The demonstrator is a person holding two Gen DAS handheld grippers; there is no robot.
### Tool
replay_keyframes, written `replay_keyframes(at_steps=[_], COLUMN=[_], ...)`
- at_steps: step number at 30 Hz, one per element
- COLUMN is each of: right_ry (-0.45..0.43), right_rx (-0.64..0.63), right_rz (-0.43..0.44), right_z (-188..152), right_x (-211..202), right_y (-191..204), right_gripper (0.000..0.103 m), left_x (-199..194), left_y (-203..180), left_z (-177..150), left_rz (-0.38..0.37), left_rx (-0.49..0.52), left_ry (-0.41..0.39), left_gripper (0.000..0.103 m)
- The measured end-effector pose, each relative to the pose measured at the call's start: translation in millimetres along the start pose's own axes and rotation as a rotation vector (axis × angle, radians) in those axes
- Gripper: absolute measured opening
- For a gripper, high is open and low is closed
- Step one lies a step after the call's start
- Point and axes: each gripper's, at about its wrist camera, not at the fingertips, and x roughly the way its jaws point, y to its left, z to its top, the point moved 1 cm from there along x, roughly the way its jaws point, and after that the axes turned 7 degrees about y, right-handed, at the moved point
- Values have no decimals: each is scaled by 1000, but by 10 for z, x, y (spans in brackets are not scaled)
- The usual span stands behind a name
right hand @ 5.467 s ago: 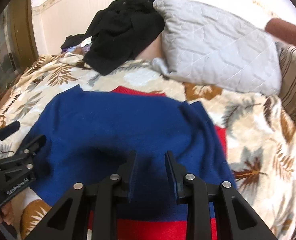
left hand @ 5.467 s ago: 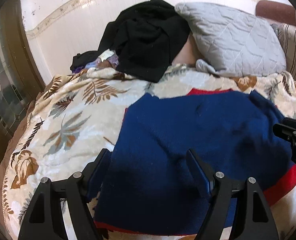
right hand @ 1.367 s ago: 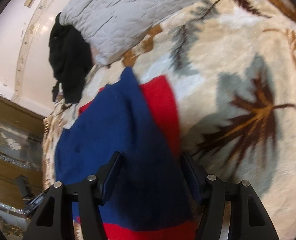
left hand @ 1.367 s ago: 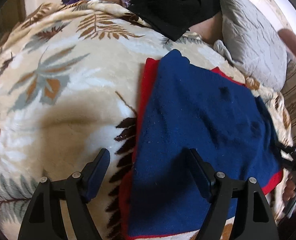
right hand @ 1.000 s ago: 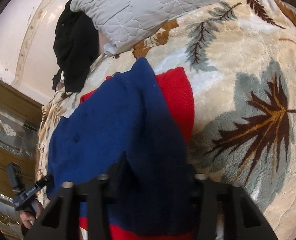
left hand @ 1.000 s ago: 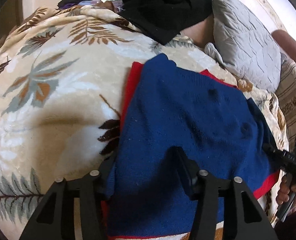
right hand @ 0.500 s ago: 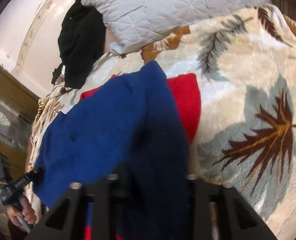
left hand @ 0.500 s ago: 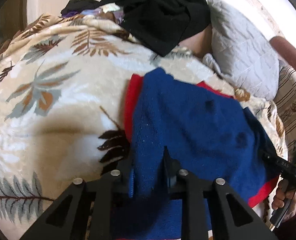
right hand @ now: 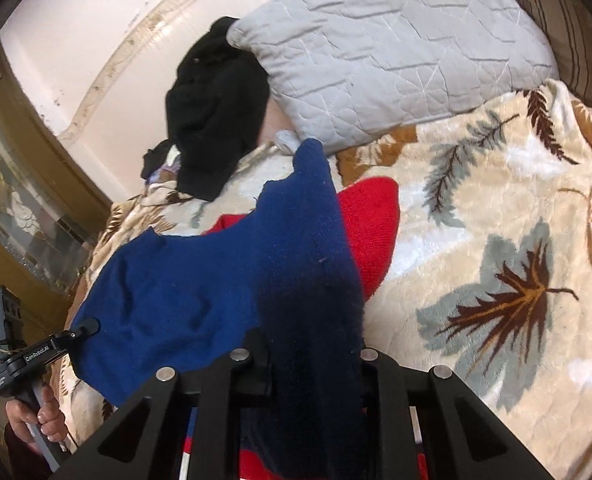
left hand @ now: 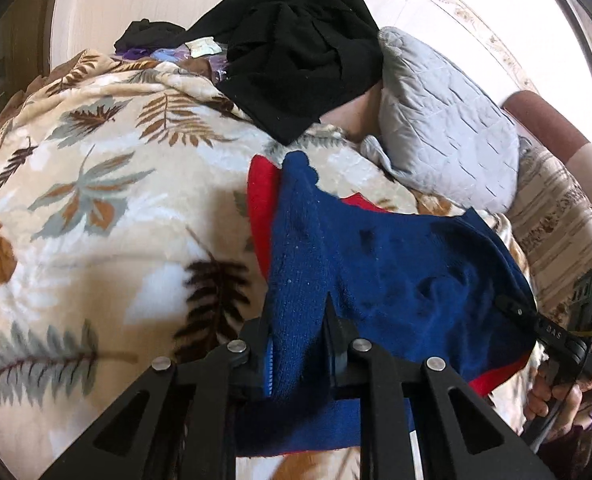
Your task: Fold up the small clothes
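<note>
the blue and red knitted garment [left hand: 395, 272] fills the lower middle of the left wrist view, lying on a cream blanket with a leaf print [left hand: 96, 208] that covers the bed. the left gripper [left hand: 296, 344] sits at the bottom centre of that view with a thick fold of the blue knit bunched between its two black fingers [left hand: 333, 326]; the jaws are closing and the pads press on the cloth from both sides. a red edge of the garment shows along the left side of the blue panel and again at the lower right. at the right edge of the same view the other gripper's black tip meets the blue cloth, and a hand [left hand: 551, 392] grips its handle below.

in the right wrist view the right gripper [right hand: 311, 356] stands at the bottom centre, its jaws closing on a dark heap of the blue knit that drapes over the fingers and hides the pads; the cloth is pinched there. the garment [right hand: 200, 280] stretches away to the lower left of this frame, where the left gripper's tip [right hand: 84, 326] holds its far corner. a red patch shows just right of the blue ridge.

a grey quilted pillow [right hand: 395, 48] lies across the top of the frame, with a pile of black clothes [right hand: 216, 108] to its left, touching it.
</note>
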Motion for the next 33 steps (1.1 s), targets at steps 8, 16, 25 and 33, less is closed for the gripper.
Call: replay_keyframes(at_steps=[8,16,25,33], right_ry=[211,-46,188,81], right_rx=[74,50,-32,-122], right_rz=[-127,-259,-275,-299], right_z=[-247,-174,-655,-878], right_x=[224,-419,127,-278], right_y=[-351,-244,100,441], right_gripper=[26,27,28,27], left_x=[321,-198,243,-205], left_y=[118,111,-310,-517], left_z=[-432,-412,-835,-1018], left_rz=[229,315,473,462], left_rx=[57,30,220,215], left_ry=[180,-7,31,-74], left_gripper=[28,54,82,82])
